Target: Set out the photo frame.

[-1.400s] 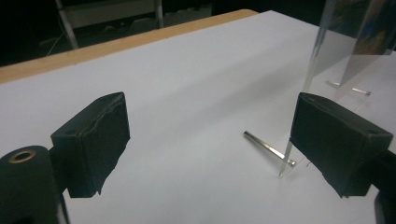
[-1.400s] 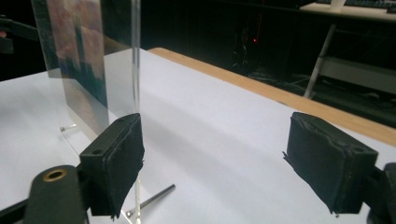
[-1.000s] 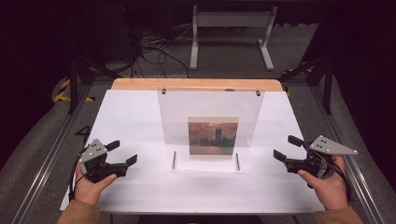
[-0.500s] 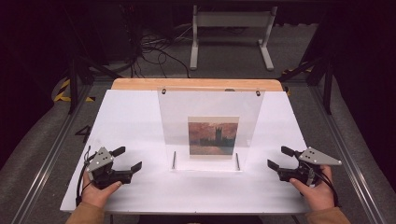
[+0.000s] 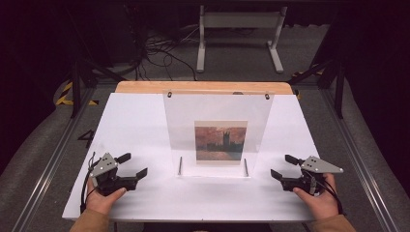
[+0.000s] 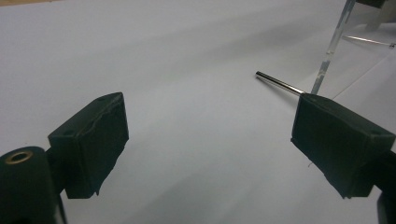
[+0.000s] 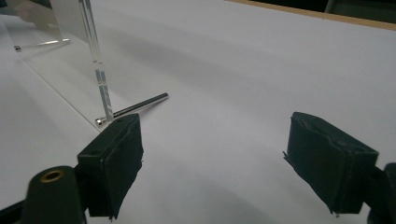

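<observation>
A clear acrylic picture frame [image 5: 217,130] stands upright in the middle of the white table [image 5: 135,121], holding a small reddish painting [image 5: 220,141]. It rests on two metal rod feet [image 5: 180,165]. My left gripper [image 5: 133,165] lies low on the table to the frame's left, open, nothing between its jaws. My right gripper [image 5: 285,167] sits to the frame's right, also open and empty. In the left gripper view a rod foot [image 6: 279,83] and the frame's edge [image 6: 332,46] show ahead at right. The right gripper view shows the frame's edge [image 7: 95,56] and a rod foot [image 7: 137,105] at left.
A wooden strip [image 5: 203,87] runs along the table's far edge. Beyond it are a white metal stand [image 5: 239,34], cables on the floor [image 5: 159,48] and dark frame legs [image 5: 338,72]. Rails run along both sides of the table.
Both hands have drawn back toward the table's near edge and lowered. The frame has not moved.
</observation>
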### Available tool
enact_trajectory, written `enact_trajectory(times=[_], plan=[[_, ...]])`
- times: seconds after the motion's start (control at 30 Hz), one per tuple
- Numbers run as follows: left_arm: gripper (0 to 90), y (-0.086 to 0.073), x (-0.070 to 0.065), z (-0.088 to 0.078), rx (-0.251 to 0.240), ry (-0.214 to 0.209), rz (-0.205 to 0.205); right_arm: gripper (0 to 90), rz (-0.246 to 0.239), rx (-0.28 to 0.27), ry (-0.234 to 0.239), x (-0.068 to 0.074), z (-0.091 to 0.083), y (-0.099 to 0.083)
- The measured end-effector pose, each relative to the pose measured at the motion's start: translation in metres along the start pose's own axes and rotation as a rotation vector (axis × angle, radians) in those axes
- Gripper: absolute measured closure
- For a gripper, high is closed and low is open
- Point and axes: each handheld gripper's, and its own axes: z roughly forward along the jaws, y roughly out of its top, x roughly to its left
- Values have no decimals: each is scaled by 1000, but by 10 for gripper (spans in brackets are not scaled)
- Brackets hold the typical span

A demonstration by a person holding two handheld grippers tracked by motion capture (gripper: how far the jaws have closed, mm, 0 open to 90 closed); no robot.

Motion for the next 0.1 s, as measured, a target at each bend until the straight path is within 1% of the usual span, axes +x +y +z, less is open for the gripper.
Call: enact_trajectory(times=[0.1], plan=[[111, 1, 0, 0, -2, 7, 5, 181, 5, -4, 0, -1, 0, 0]])
